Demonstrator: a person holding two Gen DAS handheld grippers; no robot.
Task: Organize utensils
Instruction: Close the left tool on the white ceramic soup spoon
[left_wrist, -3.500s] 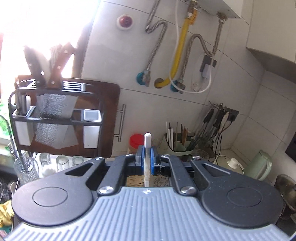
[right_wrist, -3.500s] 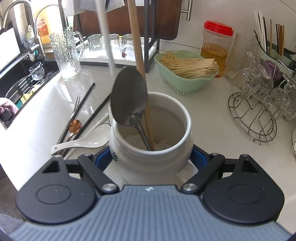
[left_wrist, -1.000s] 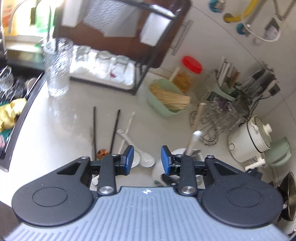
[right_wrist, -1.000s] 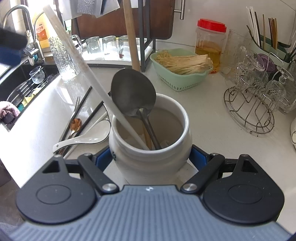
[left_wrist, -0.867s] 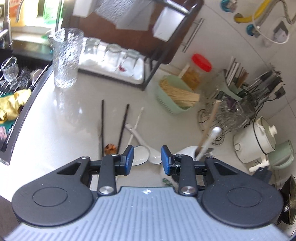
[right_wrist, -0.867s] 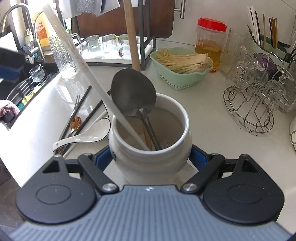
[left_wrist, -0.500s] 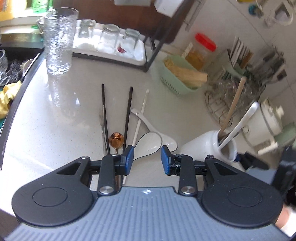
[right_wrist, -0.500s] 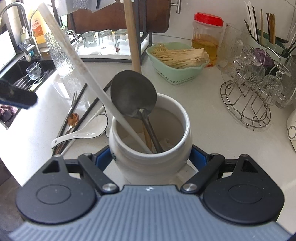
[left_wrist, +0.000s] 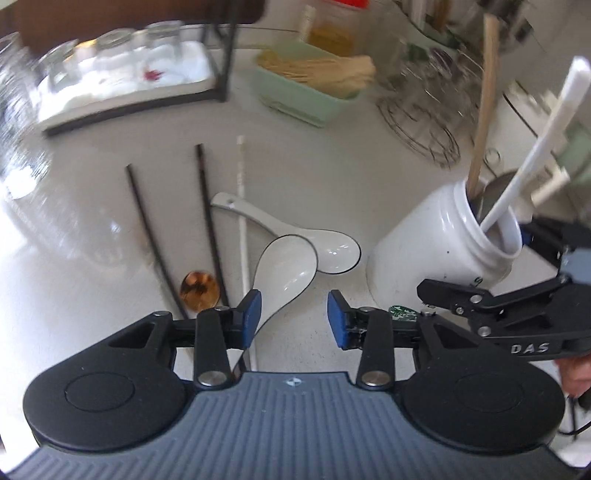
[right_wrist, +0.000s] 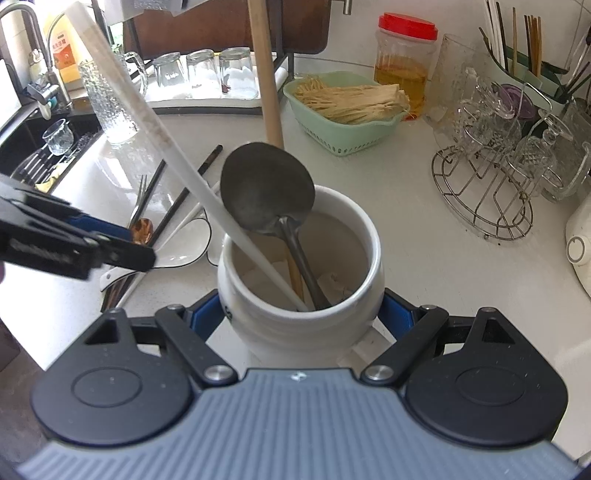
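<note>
Left tool (left_wrist: 291, 314) hangs low over the white ceramic soup spoon with the dark rim (left_wrist: 286, 266); its blue pads are opening, with nothing pressed between them, and the spoon's handle runs under the left-hand pad. Right tool (right_wrist: 299, 314) is clamped across the body of the white ceramic utensil crock (right_wrist: 303, 325), which stands on the white counter (left_wrist: 92, 280) just beside the loose cutlery. Inside the crock stand a grey metal ladle (right_wrist: 267, 188), a long white plastic handle (right_wrist: 147, 122) and a pale wooden handle (right_wrist: 266, 74). A second white ceramic spoon (left_wrist: 332, 251) lies touching the first, its bowl partly tucked under it. To their left lie a thin white chopstick (left_wrist: 242, 206), two black chopsticks (left_wrist: 207, 206) and a small copper-coloured spoon (left_wrist: 198, 290). Farther back stand a mint green plastic basket of pale noodles (right_wrist: 347, 107) and a wire glass rack (right_wrist: 484, 195). Likely next step: close on the nearest spoon's handle and carry it to the crock. Hazards: the glazed handle is smooth and curved, so an off-centre pinch may let it slip or swing; the overlap may drag the second spoon; the white chopstick lies close enough to be caught by the left-hand pad; the leaning handles crowd the crock mouth and may deflect an incoming spoon.
</note>
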